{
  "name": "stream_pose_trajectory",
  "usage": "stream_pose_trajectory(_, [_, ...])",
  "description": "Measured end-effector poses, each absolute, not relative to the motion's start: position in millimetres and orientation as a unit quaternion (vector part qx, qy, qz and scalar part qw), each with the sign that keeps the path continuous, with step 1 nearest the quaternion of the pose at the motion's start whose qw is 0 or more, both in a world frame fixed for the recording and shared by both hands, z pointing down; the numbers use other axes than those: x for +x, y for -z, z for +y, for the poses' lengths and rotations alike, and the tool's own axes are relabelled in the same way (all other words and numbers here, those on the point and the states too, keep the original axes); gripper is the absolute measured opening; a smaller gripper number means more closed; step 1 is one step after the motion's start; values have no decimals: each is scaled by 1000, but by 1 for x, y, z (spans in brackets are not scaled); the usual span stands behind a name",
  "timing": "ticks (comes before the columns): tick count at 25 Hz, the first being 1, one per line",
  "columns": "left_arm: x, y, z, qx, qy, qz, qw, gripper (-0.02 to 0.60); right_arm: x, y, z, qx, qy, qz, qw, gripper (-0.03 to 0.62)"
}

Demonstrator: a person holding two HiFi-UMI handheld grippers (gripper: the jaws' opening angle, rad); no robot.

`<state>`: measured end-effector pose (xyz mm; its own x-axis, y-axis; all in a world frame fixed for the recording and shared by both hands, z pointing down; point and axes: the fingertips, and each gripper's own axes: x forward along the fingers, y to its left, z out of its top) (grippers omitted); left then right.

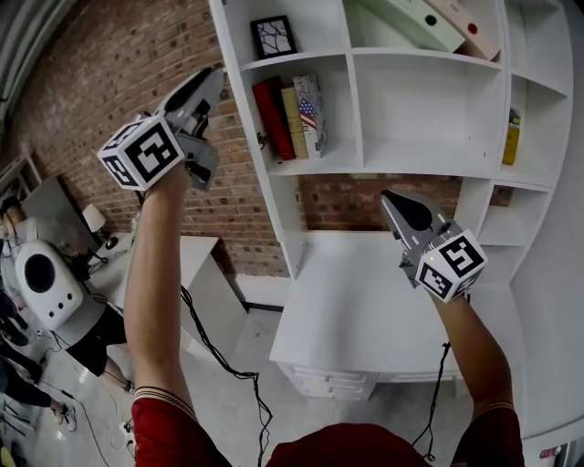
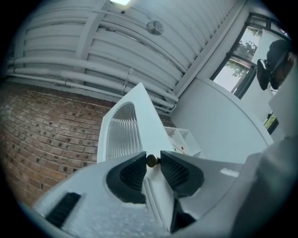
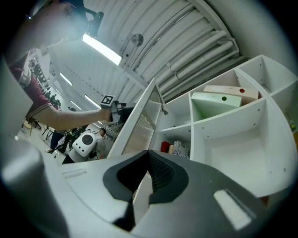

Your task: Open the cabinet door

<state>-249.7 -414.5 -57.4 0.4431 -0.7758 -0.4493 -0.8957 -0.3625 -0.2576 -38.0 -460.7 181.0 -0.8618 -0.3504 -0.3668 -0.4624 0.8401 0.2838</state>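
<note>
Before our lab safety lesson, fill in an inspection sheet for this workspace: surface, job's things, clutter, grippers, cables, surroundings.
Surface: white desk top, bare.
Job's things: cabinet door swung out from the shelf unit; its small knob sits between the left jaws.
Clutter: books, binders and a framed picture on the shelves.
Grippers: left gripper jaws apart round the knob, pads seemingly just clear of it; right gripper jaws together, nothing held.
Cables: black cable trails from the left arm to the floor.
Surroundings: brick wall; white machine at the left.
</note>
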Motion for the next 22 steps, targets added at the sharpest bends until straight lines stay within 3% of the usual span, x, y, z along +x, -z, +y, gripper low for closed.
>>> stream_pose_trajectory(8, [-305,59,-388,-777,-114,569,246,94,-82,-187,-444,-190,-175,954,150,12])
stream_pose_trajectory(16, [-360,56,-354,-728,-140,623,250,18,-110,-184,-432,-174,-176,958,147,12])
stream_pose_trajectory(22, [-372,35,-340,-706,-79,653,263,25,-135,-180,-423,-158,-177,961,144,12])
